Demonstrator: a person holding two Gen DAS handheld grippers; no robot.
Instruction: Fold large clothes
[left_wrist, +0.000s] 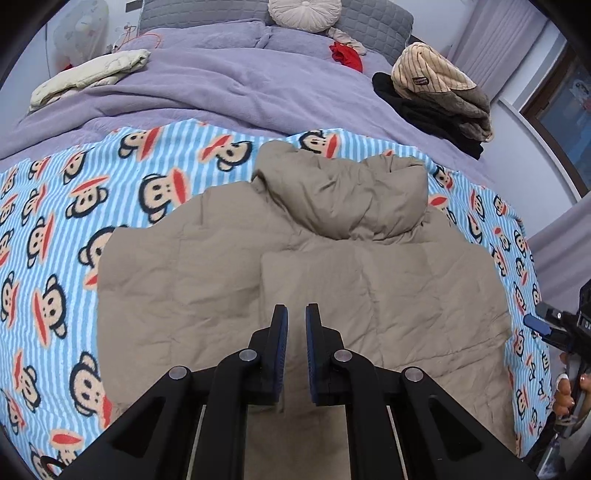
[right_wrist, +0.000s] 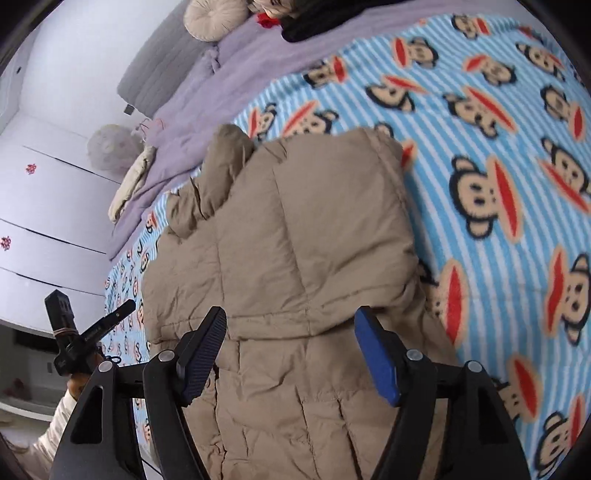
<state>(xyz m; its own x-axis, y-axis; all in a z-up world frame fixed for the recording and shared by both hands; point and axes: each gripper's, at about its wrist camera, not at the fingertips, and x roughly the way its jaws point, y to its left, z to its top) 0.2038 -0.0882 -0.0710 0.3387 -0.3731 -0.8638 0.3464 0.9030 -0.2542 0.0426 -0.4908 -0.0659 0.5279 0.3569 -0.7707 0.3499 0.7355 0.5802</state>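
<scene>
- Cream garment (left_wrist: 88, 75) — folded, at the far left of the bed on the lilac duvet (left_wrist: 207, 85), well apart from the work area.
- Striped monkey-print blanket (left_wrist: 48, 236) — spread over the near part of the bed, under the item being folded.
- Left gripper (left_wrist: 296, 321) — fingers drawn together with only a narrow slit between the blue pads; nothing is between them. It hangs above the jacket, pointing steeply down at its middle.
- Tan padded jacket (left_wrist: 369, 280) — lies flat on the monkey-print blanket, centre of the bed, hood (left_wrist: 347, 192) bunched at the far end toward the pillows. One side panel is folded over the body, its edge running lengthwise just ahead of the left gripper.
- Round cushion (left_wrist: 304, 13) — against the grey headboard (left_wrist: 369, 20), far centre.
- Red item (left_wrist: 347, 55) — small, crumpled on the duvet right of centre.
- Pile of clothes (left_wrist: 436, 99) — striped beige piece on top of dark ones, far right of the bed.
- Right gripper (right_wrist: 290, 317) — fingers standing wide apart, poised over the folded edge of the jacket; the pads do not press on the fabric.
</scene>
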